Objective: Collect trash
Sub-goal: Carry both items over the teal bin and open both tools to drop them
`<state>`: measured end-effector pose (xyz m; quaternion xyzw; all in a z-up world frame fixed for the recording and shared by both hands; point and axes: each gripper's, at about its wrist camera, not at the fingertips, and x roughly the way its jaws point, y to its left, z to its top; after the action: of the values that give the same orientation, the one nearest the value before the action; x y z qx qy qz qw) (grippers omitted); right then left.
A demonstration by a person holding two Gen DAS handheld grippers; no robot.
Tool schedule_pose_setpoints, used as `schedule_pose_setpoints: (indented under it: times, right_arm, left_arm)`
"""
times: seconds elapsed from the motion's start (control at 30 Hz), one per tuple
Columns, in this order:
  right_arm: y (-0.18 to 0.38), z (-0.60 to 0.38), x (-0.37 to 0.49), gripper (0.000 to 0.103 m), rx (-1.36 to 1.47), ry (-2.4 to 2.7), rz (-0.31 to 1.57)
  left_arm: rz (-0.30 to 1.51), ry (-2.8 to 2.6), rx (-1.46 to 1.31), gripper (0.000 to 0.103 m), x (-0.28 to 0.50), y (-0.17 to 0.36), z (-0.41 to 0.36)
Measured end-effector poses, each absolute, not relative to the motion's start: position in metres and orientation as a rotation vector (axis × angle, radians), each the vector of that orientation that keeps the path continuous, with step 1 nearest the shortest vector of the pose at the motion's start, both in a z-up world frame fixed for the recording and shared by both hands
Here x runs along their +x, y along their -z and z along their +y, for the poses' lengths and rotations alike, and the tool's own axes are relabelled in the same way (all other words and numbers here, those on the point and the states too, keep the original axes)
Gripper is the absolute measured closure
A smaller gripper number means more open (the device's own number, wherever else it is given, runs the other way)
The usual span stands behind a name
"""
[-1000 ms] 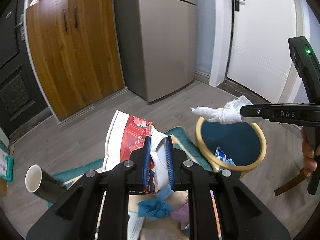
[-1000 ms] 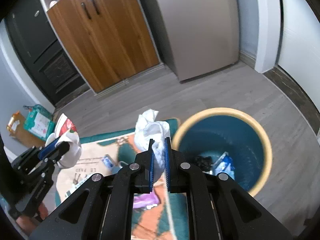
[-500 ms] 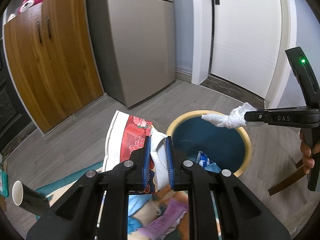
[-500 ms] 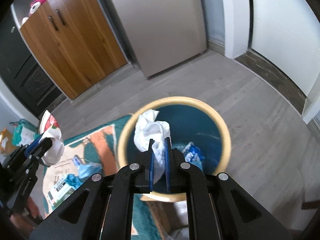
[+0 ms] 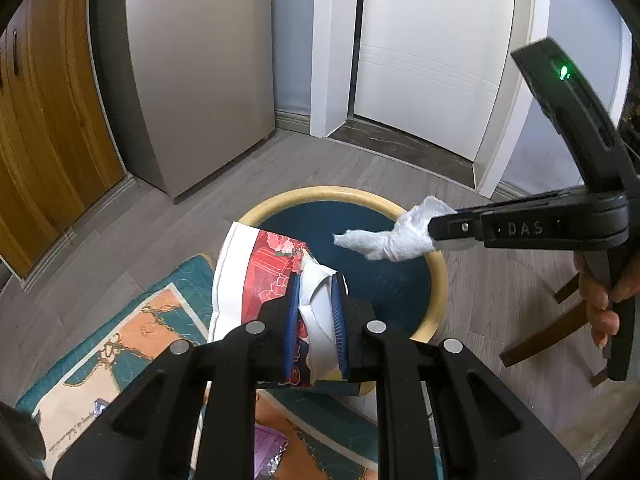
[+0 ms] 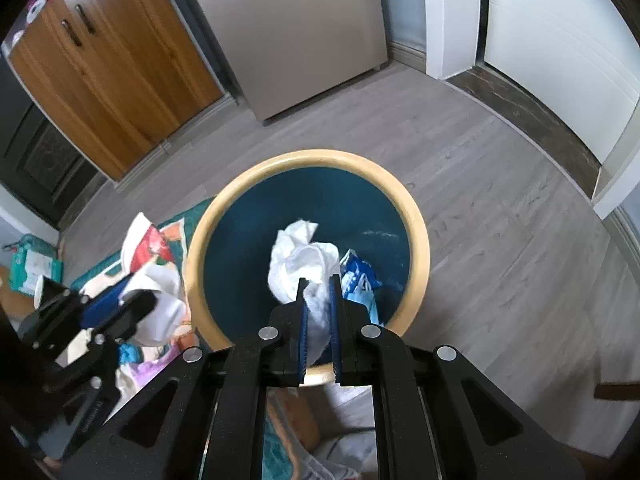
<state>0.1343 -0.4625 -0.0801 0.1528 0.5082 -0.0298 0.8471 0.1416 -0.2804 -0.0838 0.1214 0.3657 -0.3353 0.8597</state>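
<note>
A round trash bin (image 6: 416,216) with a tan rim and dark blue inside stands on the floor; it also shows in the left wrist view (image 5: 436,276). My right gripper (image 6: 319,300) is shut on a crumpled white tissue (image 6: 300,260) and holds it over the bin's opening; the tissue shows in the left wrist view (image 5: 392,236) above the rim. My left gripper (image 5: 316,308) is shut on a red and white paper wrapper (image 5: 256,276), held at the bin's left edge. A blue and white packet (image 6: 360,276) lies inside the bin.
A teal and orange rug (image 5: 120,344) with scraps of litter lies left of the bin. A grey fridge (image 5: 200,64), a wooden cabinet (image 6: 108,72) and a white door (image 5: 432,52) stand behind. Wooden chair legs (image 5: 552,332) are at the right. A paper cup (image 6: 42,290) lies far left.
Both grippers have moved toward the bin with their loads. The tissue now hangs over the bin's opening and the wrapper has reached the bin's left rim.
</note>
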Motion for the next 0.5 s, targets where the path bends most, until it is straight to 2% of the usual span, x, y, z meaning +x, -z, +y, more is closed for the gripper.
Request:
schedule_pose_setpoints:
  times: [0.03,0.1,0.27,0.4,0.47,0.5]
  right_arm:
    - [0.08,-0.461,0.135,0.092,0.317,0.06,1.069]
    - [0.08,-0.459,0.136,0.088,0.306,0.055,1.063]
    - [0.076,-0.455,0.137,0.073,0.293,0.041,1.047]
    - [0.071,-0.451,0.137,0.063,0.288,0.035,1.024]
    - [0.068,-0.448,0.136,0.048,0.291,0.032,1.015]
    - [0.065,-0.445,0.135,0.044,0.296,0.027,1.008]
  left_arm:
    - [0.775,0.708,0.253,0.084,0.143,0.085,-0.281]
    - [0.789,0.699,0.253,0.072,0.146,0.088,-0.284]
    - [0.788,0.676,0.223,0.062,0.147,0.084,-0.271]
    - [0.766,0.647,0.211,0.047,0.142,0.075,-0.256]
    - [0.755,0.629,0.212,0.041,0.137,0.069,-0.244]
    - [0.752,0.616,0.211,0.036,0.134,0.065,-0.237]
